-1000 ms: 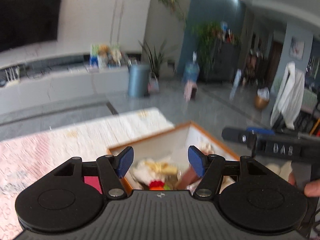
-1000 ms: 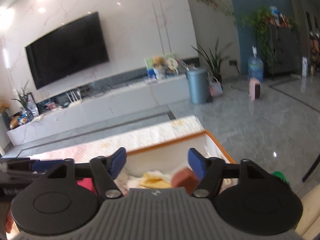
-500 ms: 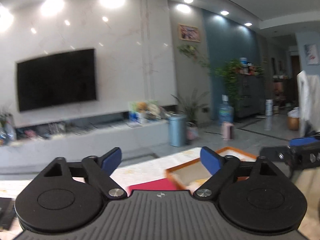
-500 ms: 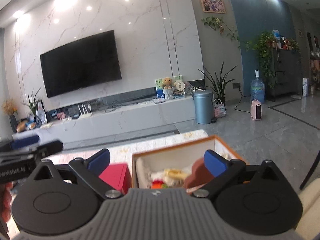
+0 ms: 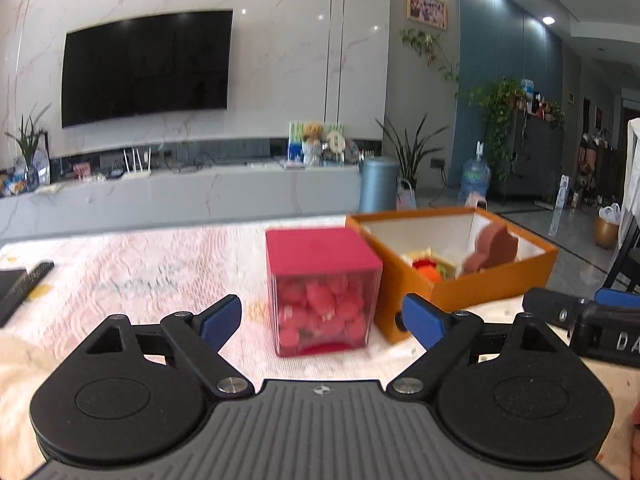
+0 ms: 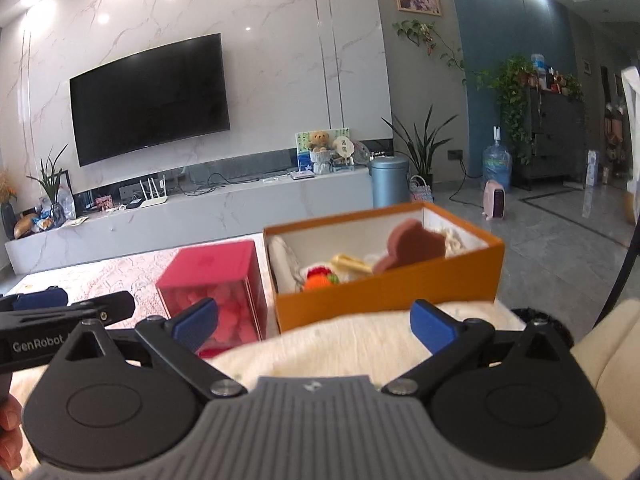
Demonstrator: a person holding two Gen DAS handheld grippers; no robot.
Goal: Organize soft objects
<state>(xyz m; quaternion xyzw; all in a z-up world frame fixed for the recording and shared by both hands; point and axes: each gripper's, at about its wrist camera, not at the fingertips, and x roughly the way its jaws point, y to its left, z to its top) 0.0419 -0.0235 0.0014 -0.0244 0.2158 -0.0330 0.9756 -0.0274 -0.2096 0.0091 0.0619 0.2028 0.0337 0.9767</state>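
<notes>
- The left gripper (image 5: pixel 322 318) is hovering with fingers spread wide, holding nothing; a red-lidded clear cube (image 5: pixel 323 290) is sitting just beyond them.
- The right gripper (image 6: pixel 314 322) is likewise gaping and empty.
- Past its fingers, an orange box (image 6: pixel 390 294) is holding soft toys, including a brown plush (image 6: pixel 412 250).

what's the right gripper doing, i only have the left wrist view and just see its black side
observer: The right gripper has its blue-padded fingers spread open, holding nothing.
operator: anything in front of it
observer: A cream fluffy fabric lies just ahead, on the near side of the orange cardboard box.
operator: what's at the box's left inner wall
observer: A white padded soft item leans against it.
</notes>
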